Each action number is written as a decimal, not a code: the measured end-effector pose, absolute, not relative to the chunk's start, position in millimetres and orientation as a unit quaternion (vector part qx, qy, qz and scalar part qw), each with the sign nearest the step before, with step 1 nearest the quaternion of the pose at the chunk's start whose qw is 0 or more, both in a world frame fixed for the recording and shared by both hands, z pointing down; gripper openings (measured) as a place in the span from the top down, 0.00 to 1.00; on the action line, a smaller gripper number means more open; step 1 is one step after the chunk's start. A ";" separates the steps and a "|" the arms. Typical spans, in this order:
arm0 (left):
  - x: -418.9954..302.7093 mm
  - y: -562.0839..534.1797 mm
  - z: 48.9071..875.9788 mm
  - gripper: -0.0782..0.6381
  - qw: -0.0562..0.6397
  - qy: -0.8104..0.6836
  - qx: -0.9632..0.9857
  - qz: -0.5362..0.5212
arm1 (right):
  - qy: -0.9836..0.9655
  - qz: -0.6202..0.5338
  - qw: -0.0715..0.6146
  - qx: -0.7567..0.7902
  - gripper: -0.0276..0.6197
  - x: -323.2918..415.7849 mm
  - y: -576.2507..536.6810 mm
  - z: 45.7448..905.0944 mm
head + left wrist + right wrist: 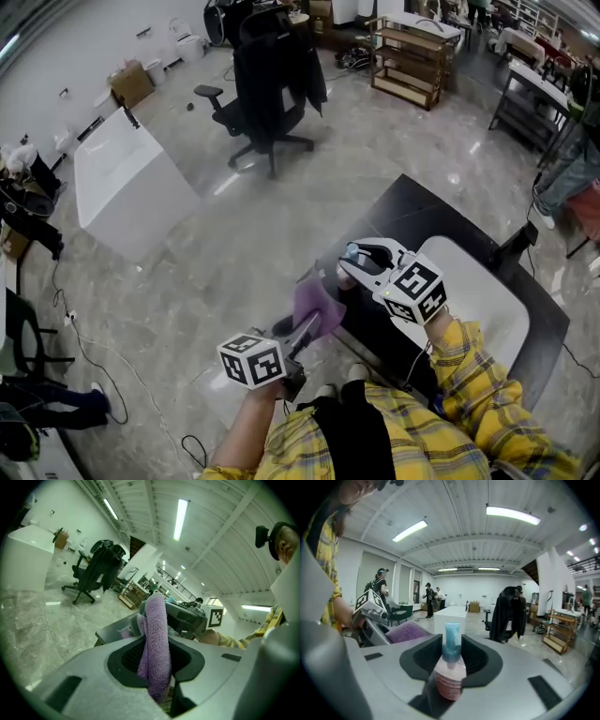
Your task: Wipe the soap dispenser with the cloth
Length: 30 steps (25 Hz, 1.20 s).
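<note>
My right gripper [451, 663] is shut on the soap dispenser [450, 674], a pinkish bottle with a light blue pump [452, 643] that points away from the camera. In the head view the right gripper [361, 264] holds the soap dispenser [352, 251] over the near edge of the dark table [427, 211]. The left gripper [157, 665] is shut on a purple fleecy cloth [157, 634] that stands up between its jaws. The cloth [319, 309] hangs just left of the dispenser. Whether the two touch I cannot tell.
A white board [492, 305] lies on the dark table. On the grey floor stand a black office chair with a jacket [270, 89] and a white box-like unit [127, 183]. Wooden shelves [412, 58] are at the back. People [431, 599] stand far off.
</note>
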<state>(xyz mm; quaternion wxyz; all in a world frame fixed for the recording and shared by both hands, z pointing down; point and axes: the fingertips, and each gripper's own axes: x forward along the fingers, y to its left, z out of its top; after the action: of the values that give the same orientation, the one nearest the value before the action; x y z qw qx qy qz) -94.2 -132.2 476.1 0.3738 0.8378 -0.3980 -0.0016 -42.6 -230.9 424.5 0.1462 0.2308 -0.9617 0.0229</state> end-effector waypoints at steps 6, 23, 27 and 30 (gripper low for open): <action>-92.7 -134.7 473.0 0.78 0.370 -0.396 0.840 -0.004 | -0.932 0.057 0.139 0.331 0.78 -36.4 -238.6 426.3; -96.1 -132.7 468.5 0.79 0.360 -0.397 0.844 -0.005 | -0.944 0.029 0.139 0.297 0.68 -37.0 -233.9 428.2; -94.2 -128.1 468.3 0.78 0.357 -0.393 0.848 -0.005 | -0.971 -0.002 0.151 0.186 0.68 -37.9 -220.5 428.2; -93.6 -129.4 467.0 0.78 0.356 -0.389 0.850 -0.004 | -0.976 -0.027 0.175 0.128 0.69 -40.4 -218.6 430.3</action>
<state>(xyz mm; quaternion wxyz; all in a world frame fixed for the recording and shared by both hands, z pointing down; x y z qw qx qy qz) -93.6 -129.4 467.0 0.3560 0.8496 -0.3891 -0.0042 -40.4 -218.6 430.3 0.1745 0.1283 -0.9759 -0.0273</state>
